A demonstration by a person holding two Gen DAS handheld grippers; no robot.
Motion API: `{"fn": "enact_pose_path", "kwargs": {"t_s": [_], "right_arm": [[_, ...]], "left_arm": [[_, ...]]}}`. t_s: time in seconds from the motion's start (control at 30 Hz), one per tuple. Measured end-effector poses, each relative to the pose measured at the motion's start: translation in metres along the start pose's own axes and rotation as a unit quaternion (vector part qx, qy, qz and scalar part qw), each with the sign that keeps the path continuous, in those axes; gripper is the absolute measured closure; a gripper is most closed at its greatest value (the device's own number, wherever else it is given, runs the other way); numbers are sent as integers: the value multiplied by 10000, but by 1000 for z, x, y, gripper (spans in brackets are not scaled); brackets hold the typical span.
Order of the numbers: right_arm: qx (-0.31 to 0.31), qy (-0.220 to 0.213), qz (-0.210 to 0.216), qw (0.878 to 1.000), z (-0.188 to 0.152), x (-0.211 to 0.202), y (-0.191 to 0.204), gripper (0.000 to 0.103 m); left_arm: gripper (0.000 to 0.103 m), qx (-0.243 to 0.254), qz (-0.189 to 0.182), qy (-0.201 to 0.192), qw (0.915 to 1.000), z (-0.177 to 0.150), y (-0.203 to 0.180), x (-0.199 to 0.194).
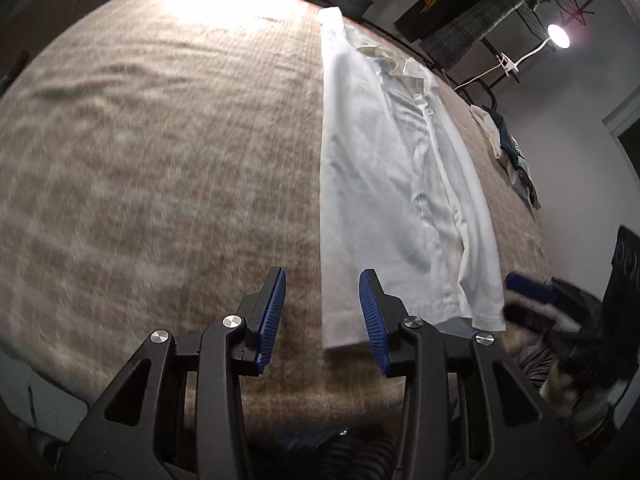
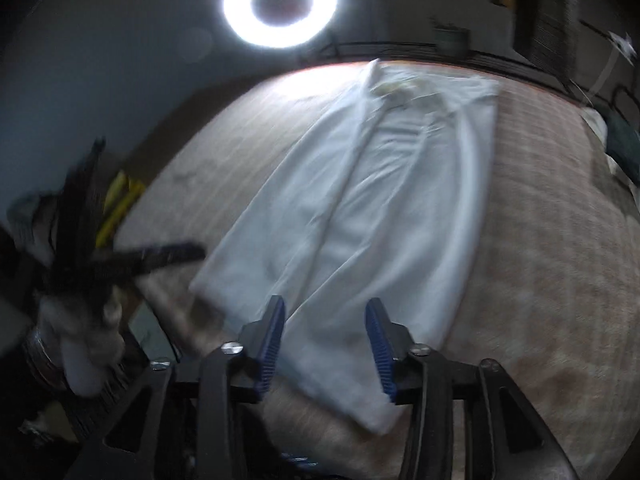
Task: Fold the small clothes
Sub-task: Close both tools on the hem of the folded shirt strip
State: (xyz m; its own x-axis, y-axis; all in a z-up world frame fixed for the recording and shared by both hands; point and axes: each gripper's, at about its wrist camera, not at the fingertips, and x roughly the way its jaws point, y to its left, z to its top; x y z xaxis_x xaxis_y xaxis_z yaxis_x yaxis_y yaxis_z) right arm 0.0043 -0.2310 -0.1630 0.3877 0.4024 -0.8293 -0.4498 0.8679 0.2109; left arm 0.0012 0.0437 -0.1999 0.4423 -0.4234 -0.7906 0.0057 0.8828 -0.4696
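Beige blanket-covered surface; white shirt folded lengthwise; left claw and right claw part-open, empty

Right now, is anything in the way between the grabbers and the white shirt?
No, nothing visible blocks them. The white shirt lies flat on the brown blanket, and the left gripper and right gripper both hover open by its near hem.
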Motion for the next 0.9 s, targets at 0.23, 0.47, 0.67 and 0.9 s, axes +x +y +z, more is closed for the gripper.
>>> {"fn": "enact_pose_path", "kwargs": {"t_s": [0.23,0.47,0.67,0.9], "right_arm": [[-679,364,-879,9931,-8,36,31,76],[-584,511,-537,9955,-5,38,20,103],[-966,617,-225,9932,-17,31,37,103],[236,218,-183,9993,0,21,15,52]], "left_arm": [[64,-22,-23,55,10000,-9,2,-1],[72,128,-200,133,9996,-4,0,3],[78,323,-382,248,9984,-1,-2,9],[78,239,-656,395,9968,3,2,12]]}}
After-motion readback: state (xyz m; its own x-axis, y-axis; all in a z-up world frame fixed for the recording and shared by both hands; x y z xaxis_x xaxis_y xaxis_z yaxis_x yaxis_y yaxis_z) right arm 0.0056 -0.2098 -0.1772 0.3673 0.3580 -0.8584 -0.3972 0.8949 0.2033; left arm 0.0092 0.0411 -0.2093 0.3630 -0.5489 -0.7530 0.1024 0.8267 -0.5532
